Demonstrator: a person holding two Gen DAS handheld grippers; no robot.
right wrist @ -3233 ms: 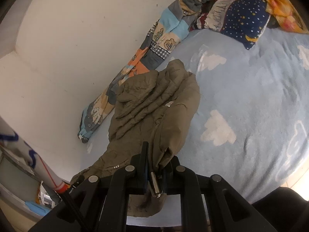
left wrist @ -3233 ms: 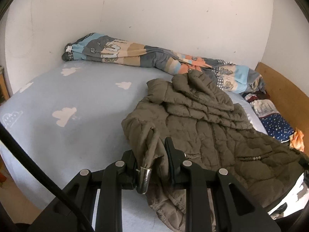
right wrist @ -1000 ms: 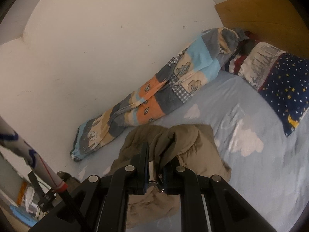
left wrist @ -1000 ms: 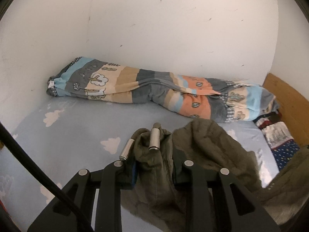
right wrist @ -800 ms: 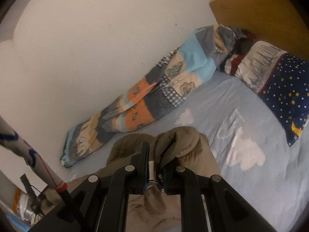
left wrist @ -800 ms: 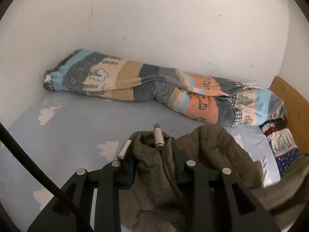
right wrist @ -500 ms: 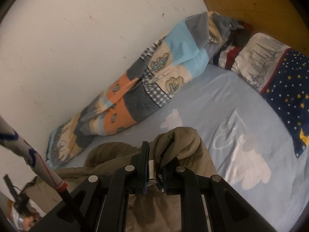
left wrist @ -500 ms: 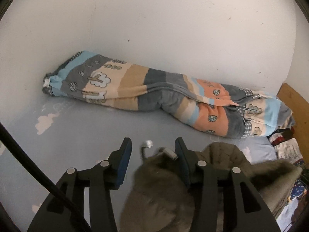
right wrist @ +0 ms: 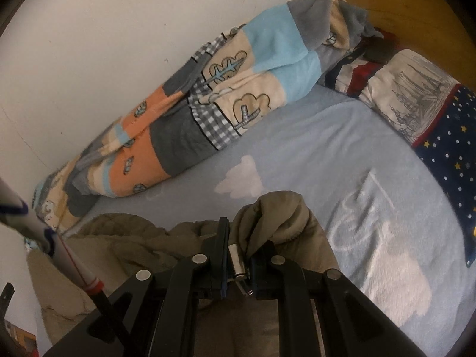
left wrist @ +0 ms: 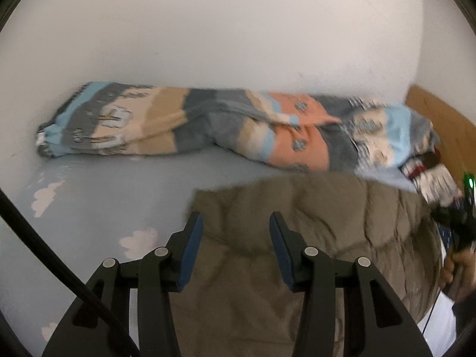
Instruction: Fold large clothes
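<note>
The olive-green quilted padded jacket (left wrist: pixel 297 238) lay spread on the pale blue bed sheet printed with white clouds (left wrist: pixel 89 208), its bulk running across the bed from the left wrist view's centre toward the right, short of the rolled patchwork quilt in blue, orange, grey and cream (left wrist: pixel 208 128) that ran along the white wall. The left gripper (left wrist: pixel 236 232) hung over the jacket's near left part with its blue-padded jaws apart; they had just been opening, and quilted cloth showed in the gap beneath them, though the pads did not press on it. The right gripper (right wrist: pixel 238 253) was clamped together on a bunched fold of the jacket, a small silver metal toggle (right wrist: pixel 236 260) sitting between its fingers, with the hem-like edge humped up just past the fingertips toward the starry dark blue pillow (right wrist: pixel 446 148). So the held corner lay at the right hand's side, and the loose, released part lay directly below the left gripper. By my judgement the next move turned on the right hand, which alone had a grip, setting its end down level with the left's.
</note>
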